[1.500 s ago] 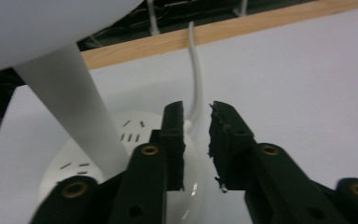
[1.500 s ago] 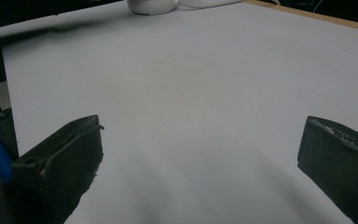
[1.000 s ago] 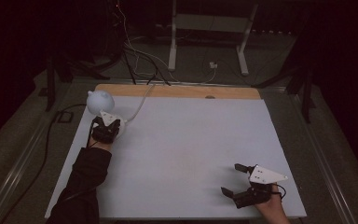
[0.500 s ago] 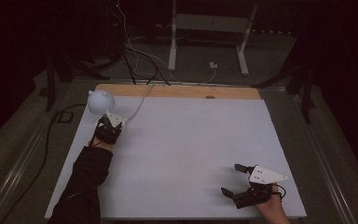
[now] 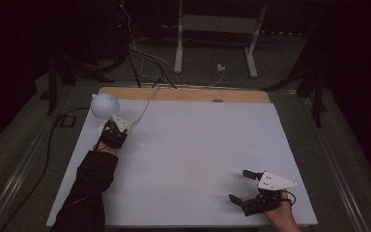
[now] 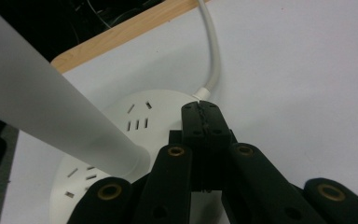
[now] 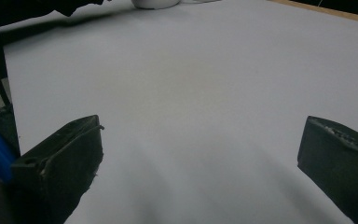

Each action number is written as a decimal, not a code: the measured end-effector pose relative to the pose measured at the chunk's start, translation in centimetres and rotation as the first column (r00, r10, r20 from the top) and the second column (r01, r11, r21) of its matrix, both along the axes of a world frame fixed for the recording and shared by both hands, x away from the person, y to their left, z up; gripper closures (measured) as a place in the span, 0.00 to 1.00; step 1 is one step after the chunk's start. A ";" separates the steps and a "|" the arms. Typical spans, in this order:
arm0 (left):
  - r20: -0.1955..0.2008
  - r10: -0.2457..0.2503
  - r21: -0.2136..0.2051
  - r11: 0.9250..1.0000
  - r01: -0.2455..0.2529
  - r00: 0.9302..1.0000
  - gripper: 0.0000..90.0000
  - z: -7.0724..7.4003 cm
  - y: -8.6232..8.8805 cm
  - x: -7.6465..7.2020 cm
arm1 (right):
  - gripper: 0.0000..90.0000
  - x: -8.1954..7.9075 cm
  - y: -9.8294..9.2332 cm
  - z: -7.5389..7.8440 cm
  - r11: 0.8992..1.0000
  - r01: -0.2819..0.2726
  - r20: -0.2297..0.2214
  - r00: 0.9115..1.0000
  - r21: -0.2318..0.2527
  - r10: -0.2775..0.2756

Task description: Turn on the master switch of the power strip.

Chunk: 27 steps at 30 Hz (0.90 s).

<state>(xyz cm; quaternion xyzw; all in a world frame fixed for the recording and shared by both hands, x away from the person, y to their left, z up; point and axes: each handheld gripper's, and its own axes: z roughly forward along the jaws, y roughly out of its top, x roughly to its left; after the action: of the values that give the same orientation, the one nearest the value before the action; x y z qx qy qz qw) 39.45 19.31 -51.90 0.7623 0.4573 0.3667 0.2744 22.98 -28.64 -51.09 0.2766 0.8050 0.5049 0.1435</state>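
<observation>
Lamp base [image 6: 121,135], round and white with socket slots on its top, sits at the far left corner of the surface [image 5: 193,145], near the wooden strip [image 5: 183,94] along the far edge. A white stem [image 6: 51,116] rises from the base at a slant and carries a pale round head [image 5: 105,105], seen in the high view. A white cable [image 6: 213,56] leaves the base and runs toward the far edge. The left hand-held gripper [image 6: 200,114] hangs over the base with its jaws pressed together and nothing between them; the tips sit right where the cable joins the base, though whether they touch it cannot be told. A dark sleeve [image 5: 94,179] leads back from it to the near edge.

Across the bare white middle, well apart from the lamp, the right hand-held gripper [image 5: 244,186] lies low at the near right corner, its jaws spread wide and empty above the surface, pointing toward the left.
</observation>
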 end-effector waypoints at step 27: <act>-0.045 -0.010 0.100 0.995 0.014 0.999 1.00 0.1 -0.3 0.4 | 0.00 -0.1 0.2 -0.1 1.000 -0.008 -0.006 1.000 -0.003 0.008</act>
<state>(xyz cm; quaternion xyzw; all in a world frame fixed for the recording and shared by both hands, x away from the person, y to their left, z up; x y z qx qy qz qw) 39.86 19.01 -51.85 0.7858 0.4398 0.3706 0.2276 22.89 -28.44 -51.16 0.2744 0.8074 0.5034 0.1394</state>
